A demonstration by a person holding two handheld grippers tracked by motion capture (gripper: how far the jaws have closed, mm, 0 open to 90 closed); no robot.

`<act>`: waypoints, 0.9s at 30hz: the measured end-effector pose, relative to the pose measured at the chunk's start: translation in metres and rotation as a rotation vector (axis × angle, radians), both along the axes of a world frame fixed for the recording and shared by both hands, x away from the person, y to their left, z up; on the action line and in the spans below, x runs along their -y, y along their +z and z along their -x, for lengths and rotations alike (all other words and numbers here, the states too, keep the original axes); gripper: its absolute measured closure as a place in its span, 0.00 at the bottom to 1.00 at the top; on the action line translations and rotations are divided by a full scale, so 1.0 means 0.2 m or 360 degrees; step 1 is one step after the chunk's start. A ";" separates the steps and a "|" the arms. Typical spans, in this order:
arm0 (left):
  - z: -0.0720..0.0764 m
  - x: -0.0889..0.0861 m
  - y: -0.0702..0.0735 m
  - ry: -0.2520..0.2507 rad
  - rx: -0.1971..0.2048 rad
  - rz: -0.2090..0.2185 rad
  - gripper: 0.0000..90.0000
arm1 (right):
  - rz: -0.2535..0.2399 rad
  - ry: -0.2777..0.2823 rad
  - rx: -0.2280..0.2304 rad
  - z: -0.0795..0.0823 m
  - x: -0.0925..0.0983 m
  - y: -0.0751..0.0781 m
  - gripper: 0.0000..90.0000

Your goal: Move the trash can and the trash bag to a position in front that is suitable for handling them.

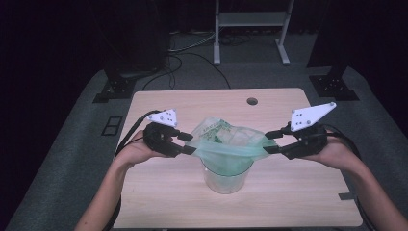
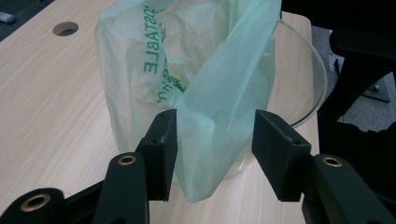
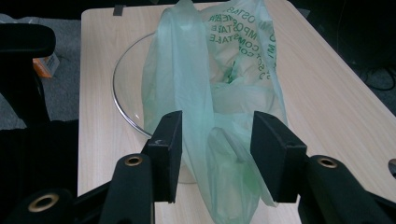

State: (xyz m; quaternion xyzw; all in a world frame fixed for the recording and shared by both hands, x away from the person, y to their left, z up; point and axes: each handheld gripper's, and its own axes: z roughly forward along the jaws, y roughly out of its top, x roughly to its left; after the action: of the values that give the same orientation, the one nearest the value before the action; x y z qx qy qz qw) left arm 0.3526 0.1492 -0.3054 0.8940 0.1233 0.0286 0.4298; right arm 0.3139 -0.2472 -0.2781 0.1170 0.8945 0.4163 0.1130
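Note:
A clear round plastic container (image 1: 226,182) stands on the middle of a light wooden table (image 1: 293,202). A thin pale green bag (image 1: 222,134) with green print sits in it, and its top edge is pulled out sideways above the rim. My left gripper (image 1: 188,143) is at the bag's left edge. In the left gripper view the bag (image 2: 224,88) hangs between the spread jaws (image 2: 215,135), brushing one pad only. My right gripper (image 1: 270,142) is at the bag's right edge. There the bag (image 3: 187,84) droops loosely between the open jaws (image 3: 215,135), with the container rim (image 3: 120,93) behind.
A round cable hole (image 1: 252,101) lies at the table's far edge. A dark piece of tape (image 1: 346,196) sits at the right edge. Black stand bases (image 1: 115,86) and a white frame (image 1: 250,29) are on the floor beyond, with cables (image 1: 183,57).

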 end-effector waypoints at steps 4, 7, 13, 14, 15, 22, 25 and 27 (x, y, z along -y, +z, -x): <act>0.01 -0.01 0.01 -0.0007 -0.0003 0.0001 0.54 | 0.0001 0.0024 0.0005 0.01 0.00 0.01 0.59; 0.02 0.00 0.02 -0.0029 -0.0006 0.0007 0.53 | -0.0002 0.0065 -0.0017 0.03 -0.01 0.01 0.59; 0.04 0.01 0.00 -0.0090 -0.0031 -0.0025 0.53 | 0.0039 0.0137 -0.0066 0.05 -0.04 -0.01 0.59; 0.04 0.01 0.00 -0.0088 -0.0036 -0.0036 0.53 | 0.0046 0.0142 -0.0071 0.05 -0.04 -0.02 0.59; 0.04 0.01 -0.01 -0.0087 -0.0046 -0.0040 0.53 | 0.0064 0.0144 -0.0080 0.04 -0.05 -0.04 0.59; 0.00 0.00 -0.05 -0.0026 -0.0028 -0.0110 0.49 | 0.0162 0.0093 -0.0108 -0.02 -0.06 -0.13 0.58; -0.02 0.00 -0.07 -0.0011 -0.0025 -0.0103 0.49 | 0.0174 0.0069 -0.0093 -0.04 -0.05 -0.14 0.58; -0.03 0.00 -0.07 -0.0009 -0.0023 -0.0115 0.48 | 0.0156 0.0057 -0.0087 -0.05 -0.04 -0.14 0.58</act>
State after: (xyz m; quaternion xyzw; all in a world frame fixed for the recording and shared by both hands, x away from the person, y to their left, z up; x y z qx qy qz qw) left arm 0.3588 0.1484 -0.3197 0.9095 0.1227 0.0252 0.3964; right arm 0.3234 -0.2383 -0.3057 0.1066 0.9186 0.3706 0.0867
